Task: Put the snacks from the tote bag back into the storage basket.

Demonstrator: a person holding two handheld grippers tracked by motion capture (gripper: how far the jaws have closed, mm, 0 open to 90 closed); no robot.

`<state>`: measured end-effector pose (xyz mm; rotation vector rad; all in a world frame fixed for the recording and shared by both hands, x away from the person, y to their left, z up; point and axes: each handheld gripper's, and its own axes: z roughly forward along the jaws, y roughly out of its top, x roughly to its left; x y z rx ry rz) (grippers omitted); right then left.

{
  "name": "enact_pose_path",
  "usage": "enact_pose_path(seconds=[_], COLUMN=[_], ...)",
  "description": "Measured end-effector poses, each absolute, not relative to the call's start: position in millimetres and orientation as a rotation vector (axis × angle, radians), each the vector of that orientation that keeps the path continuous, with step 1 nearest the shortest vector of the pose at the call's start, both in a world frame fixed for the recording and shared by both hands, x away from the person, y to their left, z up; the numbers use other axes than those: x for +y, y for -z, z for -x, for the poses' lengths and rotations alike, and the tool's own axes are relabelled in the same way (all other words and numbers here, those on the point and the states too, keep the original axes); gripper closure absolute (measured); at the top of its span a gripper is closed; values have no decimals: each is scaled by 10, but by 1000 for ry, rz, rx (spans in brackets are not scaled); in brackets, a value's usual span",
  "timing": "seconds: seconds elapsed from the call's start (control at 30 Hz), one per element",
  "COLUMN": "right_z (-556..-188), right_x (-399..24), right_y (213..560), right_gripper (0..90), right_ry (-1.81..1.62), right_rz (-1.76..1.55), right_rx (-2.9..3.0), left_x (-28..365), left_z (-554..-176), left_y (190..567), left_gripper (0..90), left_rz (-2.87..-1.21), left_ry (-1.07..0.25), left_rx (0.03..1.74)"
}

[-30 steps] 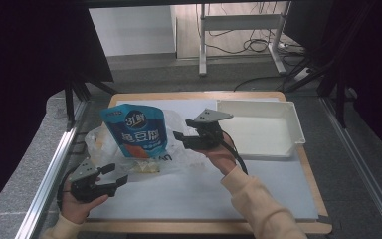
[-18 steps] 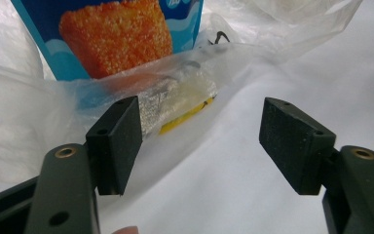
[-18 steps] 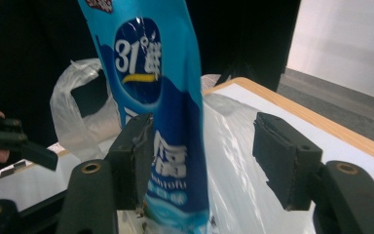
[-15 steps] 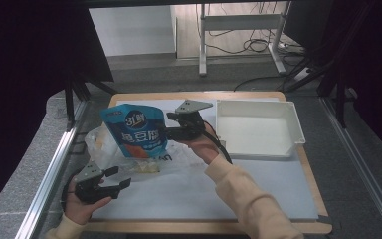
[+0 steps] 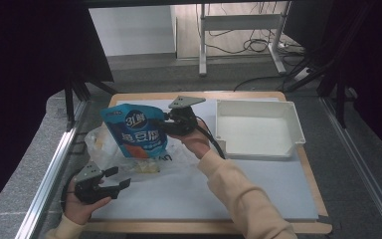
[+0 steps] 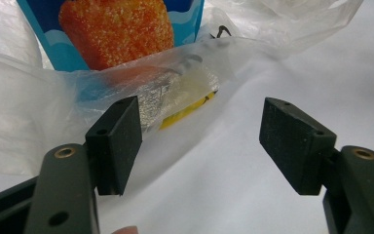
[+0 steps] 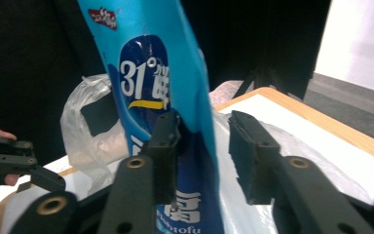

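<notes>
The blue pouch [image 5: 138,133] stands upright at about 10 o'clock from the middle of the table [image 5: 204,226], its lower part inside a clear plastic bag [image 5: 99,142] that spreads over the white mat [image 5: 238,184]. The right gripper [image 5: 165,125] comes at the pouch from 3 o'clock. Its jaws have just been closing, and in the right gripper view the pouch's edge [image 7: 175,122] sits between them: the left pad lies against the pouch face, while a gap shows before the other pad, so the grip is not yet tight. The left gripper [image 5: 120,178] rests near the table's 7 o'clock corner, jaws wide open on nothing, pointing toward the bag and a yellow packet [image 6: 185,100] inside it. A white tray [image 5: 293,124] sits at 2 o'clock.
</notes>
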<state>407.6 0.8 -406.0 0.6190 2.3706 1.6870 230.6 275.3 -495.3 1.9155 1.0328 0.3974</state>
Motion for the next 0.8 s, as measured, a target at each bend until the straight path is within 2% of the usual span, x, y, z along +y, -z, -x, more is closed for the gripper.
enact_pose_path(seconds=[0.2, 0.8], right_z=[-4080, -4120], right_x=[30, 12], right_y=[4074, 4101], right_gripper=[769, 865], right_ry=[-1702, -1730], right_rz=[-558, -479], right_rx=[2388, 2397], left_x=[2762, 2757], left_z=[-2310, -2313], left_y=[4958, 4966], left_gripper=[319, 320], left_rz=[-1912, -1921], left_ry=[-397, -392], left_rx=[1038, 1038])
